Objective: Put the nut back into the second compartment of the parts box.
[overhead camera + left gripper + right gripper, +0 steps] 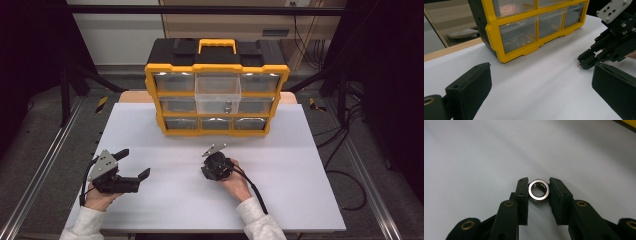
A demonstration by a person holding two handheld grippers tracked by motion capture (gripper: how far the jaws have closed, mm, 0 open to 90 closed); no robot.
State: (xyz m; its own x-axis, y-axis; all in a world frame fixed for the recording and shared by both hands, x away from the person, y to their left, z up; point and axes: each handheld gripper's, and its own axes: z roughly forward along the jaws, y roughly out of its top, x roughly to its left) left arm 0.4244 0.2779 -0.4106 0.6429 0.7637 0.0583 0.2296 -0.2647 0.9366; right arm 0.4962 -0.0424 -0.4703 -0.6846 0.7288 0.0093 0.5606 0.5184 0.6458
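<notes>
On table, high view: right gripper [212, 161] tipped down at white table [300, 190] in front of yellow drawer organizer [216, 89]; middle drawer [217, 93] pulled out, likely ready to take the part. Left gripper [131, 164] parked aside, clear of the work.

Left gripper view: own jaws spread wide, nothing between. Right gripper's tips low on the surface.

Right gripper view: pads pinching steel hex nut [538, 190] on 2 opposite sides, nut flat on table — looks like a secure hold before lifting.
</notes>
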